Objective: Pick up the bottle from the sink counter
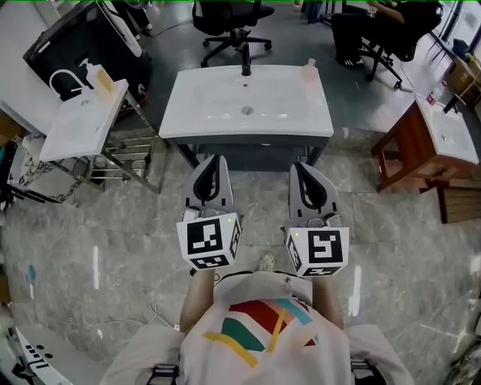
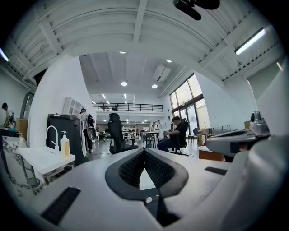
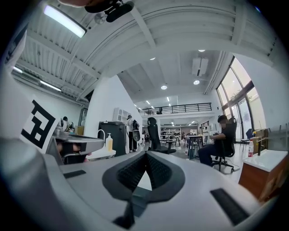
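A small pale pink bottle [image 1: 310, 70] stands upright at the back right corner of the white sink counter [image 1: 195, 120], right of the black faucet [image 1: 246, 60]. Both grippers are held level in front of the counter's near edge, well short of the bottle. My left gripper [image 1: 211, 159] [image 2: 144, 150] has its jaws together with nothing between them. My right gripper [image 1: 307, 167] [image 3: 146, 153] is likewise shut and empty. Neither gripper view shows the pink bottle; both look over the counter into the room.
A second white sink [image 1: 79, 124] with a yellow soap dispenser [image 1: 100, 77] sits on a metal rack at left. A wooden stand with another basin [image 1: 443, 135] is at right. A black office chair [image 1: 233, 22] and a seated person [image 1: 376, 30] are behind the counter.
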Demonstrator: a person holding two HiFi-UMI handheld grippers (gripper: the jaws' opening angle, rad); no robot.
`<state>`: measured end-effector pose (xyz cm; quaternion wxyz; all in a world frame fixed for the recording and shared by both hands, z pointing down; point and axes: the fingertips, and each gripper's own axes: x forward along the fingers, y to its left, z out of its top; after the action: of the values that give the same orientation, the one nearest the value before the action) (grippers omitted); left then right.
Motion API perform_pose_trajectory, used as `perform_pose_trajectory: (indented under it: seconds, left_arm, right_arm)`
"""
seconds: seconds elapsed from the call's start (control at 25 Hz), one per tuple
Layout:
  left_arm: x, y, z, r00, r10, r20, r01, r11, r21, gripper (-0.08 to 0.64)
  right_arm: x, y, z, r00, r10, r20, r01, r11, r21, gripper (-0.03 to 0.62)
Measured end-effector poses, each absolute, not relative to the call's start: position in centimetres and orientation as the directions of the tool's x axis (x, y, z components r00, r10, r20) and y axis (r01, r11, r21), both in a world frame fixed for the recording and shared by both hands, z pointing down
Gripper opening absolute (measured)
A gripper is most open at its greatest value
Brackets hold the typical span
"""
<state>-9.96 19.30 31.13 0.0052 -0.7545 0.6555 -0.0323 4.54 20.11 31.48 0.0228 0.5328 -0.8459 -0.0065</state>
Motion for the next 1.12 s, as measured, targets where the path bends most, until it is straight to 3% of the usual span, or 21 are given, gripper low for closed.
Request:
perform_pose_trajectory:
  seconds: [1.12]
  left_arm:
    - [-9.0,15.6,31.1,0.15,-0.989,-0.018,-0.989,-0.15,0.004,0.017]
  right_arm:
    - [6.1,17.2,32.4,-0.438,-0.898,0.025,-0.898,0.439,0.038,0.011]
